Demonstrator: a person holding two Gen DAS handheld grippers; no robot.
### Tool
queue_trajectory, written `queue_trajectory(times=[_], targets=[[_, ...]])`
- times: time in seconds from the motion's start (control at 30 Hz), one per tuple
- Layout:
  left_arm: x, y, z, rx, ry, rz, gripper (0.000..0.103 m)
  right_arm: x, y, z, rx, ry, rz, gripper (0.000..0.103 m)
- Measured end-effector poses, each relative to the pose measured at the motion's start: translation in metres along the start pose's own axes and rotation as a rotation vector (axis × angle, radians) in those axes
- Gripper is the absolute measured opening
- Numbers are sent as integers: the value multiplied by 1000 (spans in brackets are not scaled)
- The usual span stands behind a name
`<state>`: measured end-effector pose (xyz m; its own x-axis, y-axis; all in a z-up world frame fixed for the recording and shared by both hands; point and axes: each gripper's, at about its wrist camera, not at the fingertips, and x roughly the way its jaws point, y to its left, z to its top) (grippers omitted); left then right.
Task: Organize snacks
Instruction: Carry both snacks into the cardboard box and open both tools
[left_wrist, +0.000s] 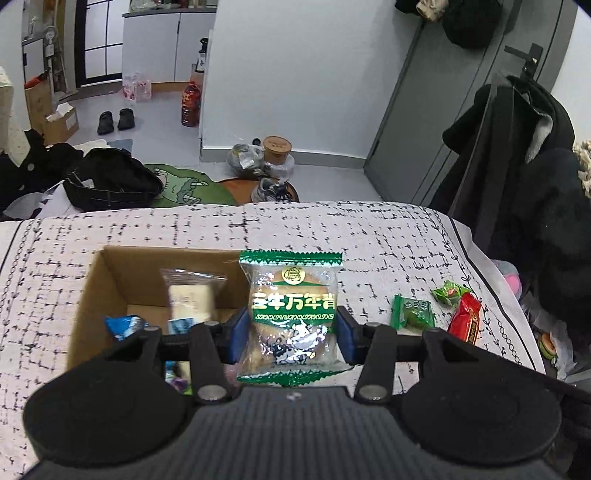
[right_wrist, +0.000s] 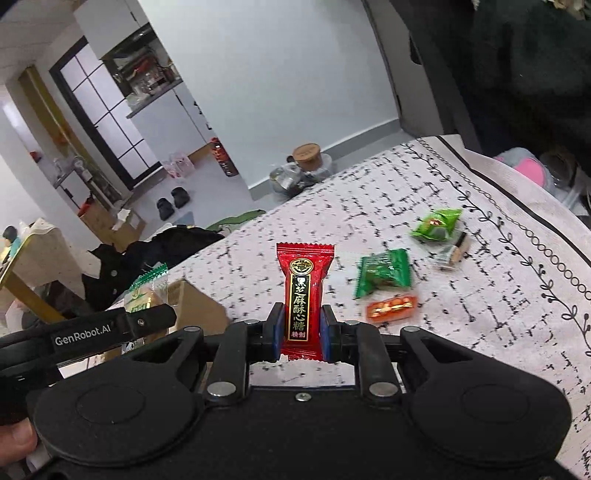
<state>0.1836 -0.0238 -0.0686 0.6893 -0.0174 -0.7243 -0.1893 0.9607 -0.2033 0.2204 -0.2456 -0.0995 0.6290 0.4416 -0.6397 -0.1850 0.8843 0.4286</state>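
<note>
My left gripper (left_wrist: 291, 334) is shut on a green-edged clear cake packet (left_wrist: 291, 314), held upright above the table beside the open cardboard box (left_wrist: 92, 291). Inside the box lie a pale wafer packet (left_wrist: 192, 295) and a blue wrapper (left_wrist: 123, 326). My right gripper (right_wrist: 301, 332) is shut on a red candy (right_wrist: 303, 299) with a black label, also held upright. In the left wrist view that red candy (left_wrist: 464, 317) shows at the right. In the right wrist view the left gripper's arm (right_wrist: 110, 326) and its cake packet (right_wrist: 146, 291) appear at the left.
On the patterned cloth (right_wrist: 480, 295) lie a green packet (right_wrist: 384, 273), an orange candy (right_wrist: 391, 308), a green triangular sweet (right_wrist: 437, 223) and a small clear-wrapped piece (right_wrist: 452, 253). A dark coat (left_wrist: 535, 184) hangs at the right. Beyond the table edge the floor is cluttered.
</note>
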Motion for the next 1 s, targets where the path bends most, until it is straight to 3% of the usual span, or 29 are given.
queue_trajectory(times=[0.6,1.0], targets=[[-34,51,-12,-67,-28,41,48,-8,52,-15,-79,-5,70,19],[-41,91,-30,-116,14,66,48,1,89,-31,-123,19,153,19]])
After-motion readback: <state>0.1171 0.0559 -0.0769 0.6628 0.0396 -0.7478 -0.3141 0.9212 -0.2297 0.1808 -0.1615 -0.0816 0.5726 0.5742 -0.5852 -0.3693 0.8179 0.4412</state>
